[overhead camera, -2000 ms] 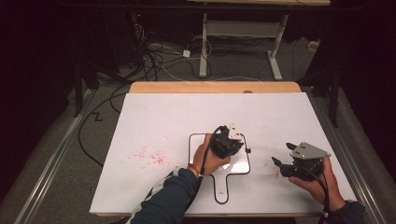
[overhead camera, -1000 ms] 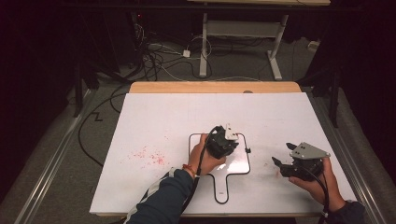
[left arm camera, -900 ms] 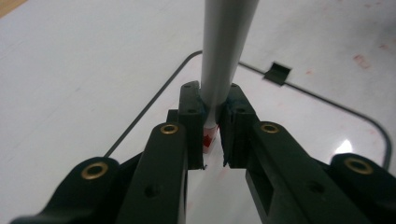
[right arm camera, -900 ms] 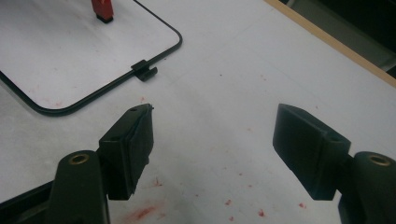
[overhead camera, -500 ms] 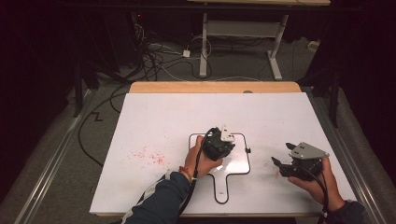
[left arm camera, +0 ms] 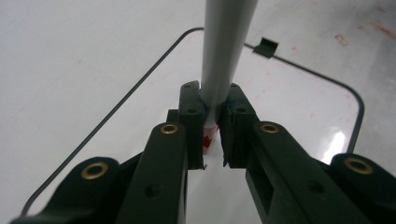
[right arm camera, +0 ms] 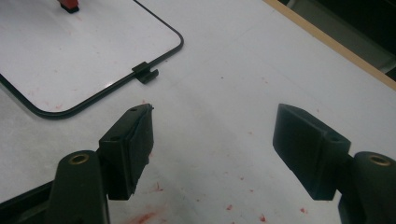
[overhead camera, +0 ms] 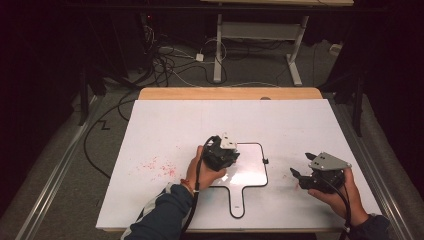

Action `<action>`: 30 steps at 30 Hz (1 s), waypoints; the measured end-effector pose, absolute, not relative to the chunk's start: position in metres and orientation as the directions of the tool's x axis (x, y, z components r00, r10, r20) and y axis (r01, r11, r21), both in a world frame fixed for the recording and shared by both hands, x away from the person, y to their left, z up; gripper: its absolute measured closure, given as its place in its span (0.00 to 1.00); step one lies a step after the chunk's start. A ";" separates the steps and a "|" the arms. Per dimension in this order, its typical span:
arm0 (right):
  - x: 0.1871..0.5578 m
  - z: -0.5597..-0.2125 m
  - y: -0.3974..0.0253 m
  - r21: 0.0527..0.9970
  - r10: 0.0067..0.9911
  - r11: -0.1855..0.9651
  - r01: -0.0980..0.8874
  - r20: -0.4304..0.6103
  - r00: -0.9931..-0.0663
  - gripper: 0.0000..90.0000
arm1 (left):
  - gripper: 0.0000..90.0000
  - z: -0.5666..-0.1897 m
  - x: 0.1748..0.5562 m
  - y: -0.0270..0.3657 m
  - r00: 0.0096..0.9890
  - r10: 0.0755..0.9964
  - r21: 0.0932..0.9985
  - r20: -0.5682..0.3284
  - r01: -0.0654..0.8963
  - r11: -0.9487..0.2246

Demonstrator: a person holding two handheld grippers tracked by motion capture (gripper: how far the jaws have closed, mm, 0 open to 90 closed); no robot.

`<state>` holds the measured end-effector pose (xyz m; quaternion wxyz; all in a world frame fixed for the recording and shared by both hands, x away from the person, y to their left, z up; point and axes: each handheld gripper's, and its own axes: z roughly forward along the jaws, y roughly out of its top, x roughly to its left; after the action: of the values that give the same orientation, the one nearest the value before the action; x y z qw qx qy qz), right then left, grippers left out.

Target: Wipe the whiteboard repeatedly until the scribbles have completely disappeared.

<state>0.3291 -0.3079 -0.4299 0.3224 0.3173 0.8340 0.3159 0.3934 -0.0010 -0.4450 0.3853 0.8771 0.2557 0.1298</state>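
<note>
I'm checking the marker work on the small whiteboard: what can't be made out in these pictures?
- Grey marker barrel: its top is cut off by the left gripper view's upper edge.
- Marker tip: hidden between the left tool jaws.
- Black-rimmed paddle whiteboard: any fresh marks are lost to glare in the high view.

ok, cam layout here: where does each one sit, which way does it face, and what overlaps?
High view: above the person's side, facing forward and down on the table; forearms, left gripper, right gripper show.
Left gripper view: on that gripper, along jaws shut on a grey marker over the whiteboard.
Right gripper view: along open jaws, over the red-flecked table.
Shared: the whiteboard and its edge clip.
</note>
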 end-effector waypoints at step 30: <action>0.327 -0.424 -0.314 0.770 0.748 0.549 0.324 -0.279 -0.602 0.36 | 0.87 -0.444 0.386 -0.039 0.904 0.427 0.757 -0.024 0.296 -0.583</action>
<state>0.3273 -0.3138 -0.4243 0.3055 0.3249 0.8252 0.3466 0.3859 -0.0390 -0.4442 0.4084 0.8861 0.2039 0.0803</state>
